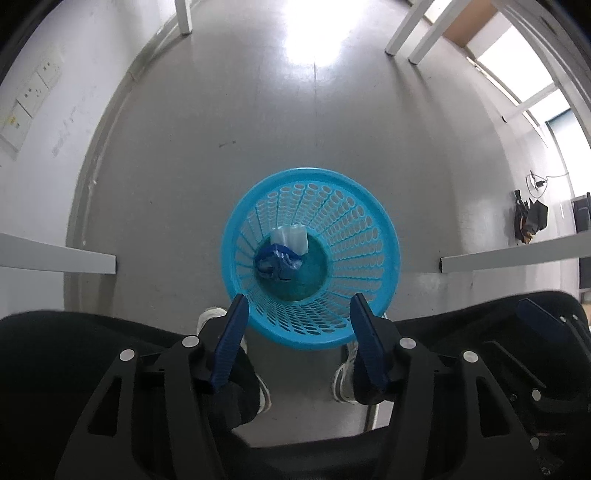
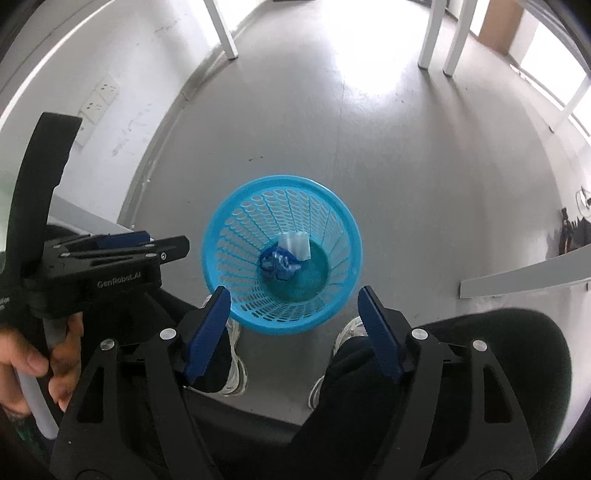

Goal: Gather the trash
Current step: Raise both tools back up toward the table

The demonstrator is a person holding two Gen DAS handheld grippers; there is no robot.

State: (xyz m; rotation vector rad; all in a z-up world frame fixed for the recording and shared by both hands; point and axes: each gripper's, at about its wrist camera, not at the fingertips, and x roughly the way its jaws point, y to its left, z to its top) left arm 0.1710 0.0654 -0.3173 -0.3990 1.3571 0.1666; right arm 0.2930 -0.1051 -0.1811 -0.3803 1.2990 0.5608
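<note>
A light-blue perforated wastebasket [image 1: 362,229] stands on the grey floor, seen from straight above. At its bottom lie a crumpled dark-blue wrapper [image 1: 277,264] and a clear plastic piece [image 1: 290,240]. My left gripper [image 1: 299,299] hangs above the basket's near rim, open, with nothing between its blue pads. In the right wrist view the same basket [image 2: 332,229], wrapper [image 2: 279,264] and plastic piece [image 2: 295,243] show. My right gripper [image 2: 292,291] is open and empty over the near rim. The left gripper [image 2: 162,247] appears side-on at the left, held by a hand [image 2: 55,354].
The person's white shoes [image 2: 234,373] and dark trouser legs flank the basket. White table legs [image 1: 183,16] stand at the far end, and white bars [image 1: 59,254] reach in from both sides. Wall sockets [image 1: 33,92] are on the left, dark items [image 1: 530,218] on the right.
</note>
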